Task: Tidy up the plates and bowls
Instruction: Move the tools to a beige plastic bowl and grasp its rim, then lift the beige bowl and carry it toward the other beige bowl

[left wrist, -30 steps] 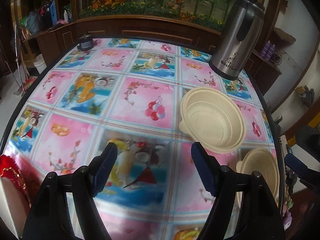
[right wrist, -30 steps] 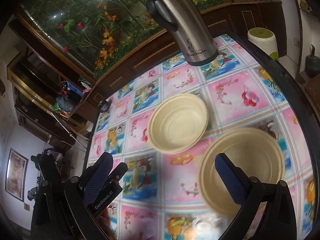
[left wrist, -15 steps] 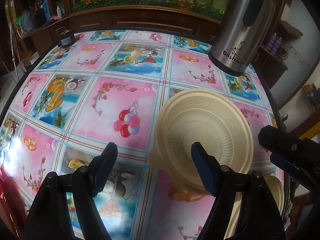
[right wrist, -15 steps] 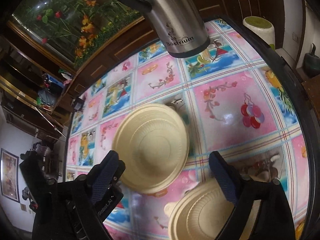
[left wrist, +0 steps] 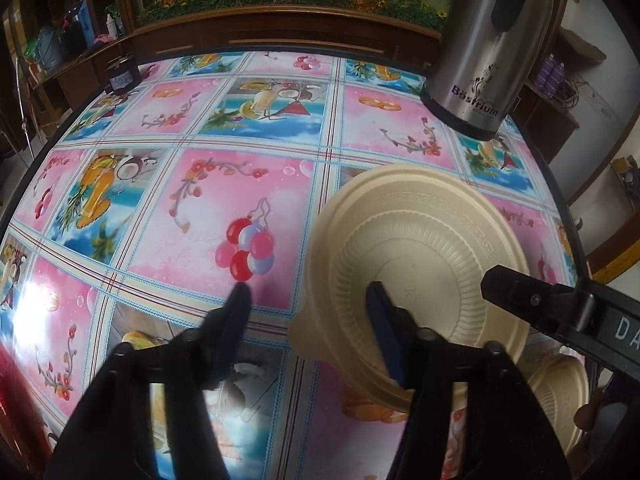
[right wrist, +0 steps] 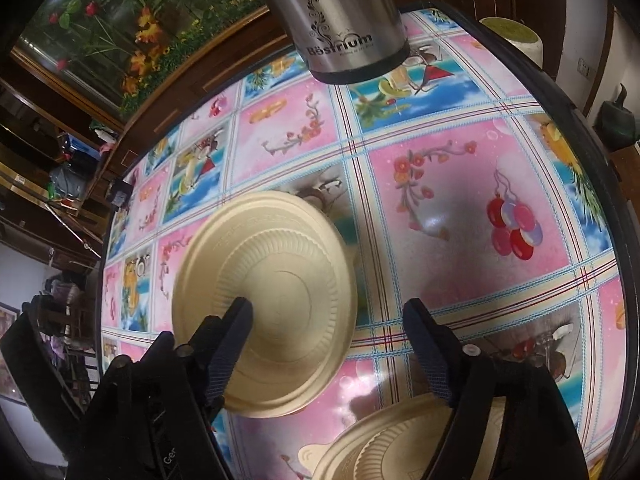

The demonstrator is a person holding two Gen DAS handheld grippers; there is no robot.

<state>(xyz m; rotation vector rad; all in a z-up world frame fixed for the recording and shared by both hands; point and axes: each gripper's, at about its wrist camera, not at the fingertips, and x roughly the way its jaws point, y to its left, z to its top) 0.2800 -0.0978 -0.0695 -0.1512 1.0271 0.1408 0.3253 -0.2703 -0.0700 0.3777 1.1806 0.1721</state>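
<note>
A round table fills most of the room here. It wears a shiny cloth of pink and blue squares, with flowers, fruit drinks and a bunch of red balloons printed on it. A bright patch of light shines on the cloth at the left. Past the far edge runs a dark wooden counter with orange flowers and green plants behind glass. A small dark jar sits near the far left rim. On the right stands a tall silver flask with a black base.

The left gripper points down at the cloth. Its jaws have just been closing. One finger is over the balloons and the other is inside a cream bowl, so the near rim of the bowl sits between them. The pads do not press on it yet.

The right gripper has also been closing its jaws, and they hold nothing. Its left finger hangs over the same bowl and its right finger over bare cloth. A second cream bowl lies just below it, near the table edge.
</note>
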